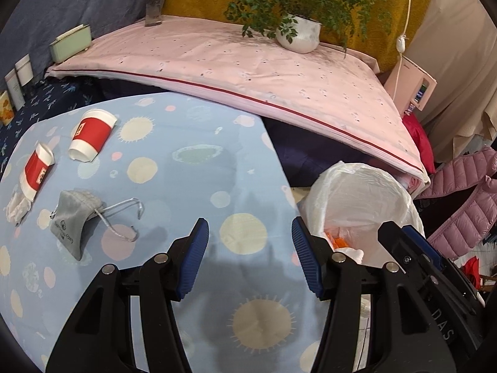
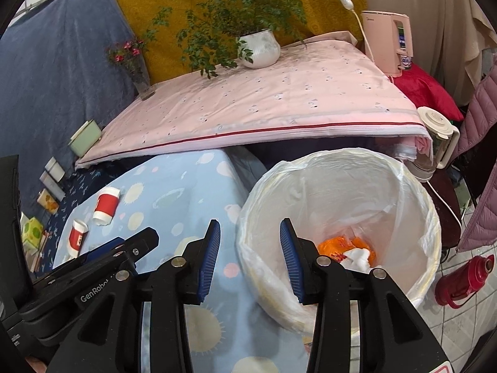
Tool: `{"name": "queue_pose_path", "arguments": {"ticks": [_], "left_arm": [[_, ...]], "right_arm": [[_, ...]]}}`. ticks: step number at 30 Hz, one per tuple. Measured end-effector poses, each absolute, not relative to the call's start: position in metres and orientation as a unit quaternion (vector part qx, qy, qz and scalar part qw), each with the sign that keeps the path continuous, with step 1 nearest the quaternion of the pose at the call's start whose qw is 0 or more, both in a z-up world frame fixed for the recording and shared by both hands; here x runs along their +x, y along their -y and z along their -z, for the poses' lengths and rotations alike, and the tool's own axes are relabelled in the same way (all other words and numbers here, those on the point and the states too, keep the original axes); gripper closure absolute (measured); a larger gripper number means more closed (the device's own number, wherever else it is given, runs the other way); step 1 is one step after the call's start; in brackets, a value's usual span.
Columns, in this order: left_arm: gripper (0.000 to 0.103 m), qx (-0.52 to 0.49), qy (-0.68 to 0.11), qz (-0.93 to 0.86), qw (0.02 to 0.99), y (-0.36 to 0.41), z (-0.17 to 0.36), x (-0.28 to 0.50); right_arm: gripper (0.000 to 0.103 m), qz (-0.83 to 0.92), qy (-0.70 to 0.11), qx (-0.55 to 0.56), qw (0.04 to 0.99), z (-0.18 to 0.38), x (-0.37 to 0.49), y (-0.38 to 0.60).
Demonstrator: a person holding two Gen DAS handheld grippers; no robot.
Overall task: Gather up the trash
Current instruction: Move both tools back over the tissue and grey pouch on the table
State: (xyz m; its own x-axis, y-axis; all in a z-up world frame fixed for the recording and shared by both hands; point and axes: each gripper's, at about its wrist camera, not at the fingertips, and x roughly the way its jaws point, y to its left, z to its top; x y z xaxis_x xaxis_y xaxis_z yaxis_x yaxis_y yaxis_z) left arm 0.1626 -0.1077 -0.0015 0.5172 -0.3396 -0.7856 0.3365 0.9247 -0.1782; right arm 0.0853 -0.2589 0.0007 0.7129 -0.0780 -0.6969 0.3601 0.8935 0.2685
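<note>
On the blue spotted tablecloth (image 1: 192, 192) lie two red-and-white paper cups, one tipped over at the far left (image 1: 93, 138) and one nearer the edge (image 1: 35, 168), a crumpled white tissue (image 1: 17, 208) and a grey face mask (image 1: 73, 217) with loose straps. My left gripper (image 1: 250, 236) is open and empty above the cloth, right of the mask. My right gripper (image 2: 250, 236) is open and empty over the near rim of the white-lined trash bin (image 2: 403, 186), which holds orange and white scraps (image 2: 348, 248). Both cups (image 2: 105, 206) (image 2: 77, 236) show in the right wrist view.
A raised pink-covered surface (image 1: 248, 62) behind carries a potted plant (image 1: 299, 32), a flower vase (image 1: 153, 9) and a green box (image 1: 71, 43). A pink appliance (image 2: 388, 40), a kettle (image 2: 435, 136), a red thermos (image 2: 466, 279) on the floor and a pink jacket (image 1: 459, 199) stand right.
</note>
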Motion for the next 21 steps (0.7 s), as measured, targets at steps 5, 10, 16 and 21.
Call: {"name": "queue_pose_path", "arguments": {"ticks": [5,10,16,21], "left_arm": [[0.050,-0.015,-0.455,0.177,0.872,0.084,0.007,0.169],[0.050,-0.030,-0.461,0.156,0.873,0.058,0.014,0.176],[0.050,-0.050,-0.470,0.127,0.872,0.022,0.025,0.185],[0.050,-0.066,-0.474,0.095,0.873,-0.014,0.033,0.192]], "right_arm": [[0.063,0.105,-0.369,0.184,0.905,0.003,0.097,0.239],[0.063,0.086,-0.381,0.170,0.905,0.007,0.109,0.216],[0.063,0.058,-0.396,0.149,0.904,0.012,0.124,0.180],[0.058,0.035,-0.406,0.133,0.903,0.015,0.136,0.148]]}}
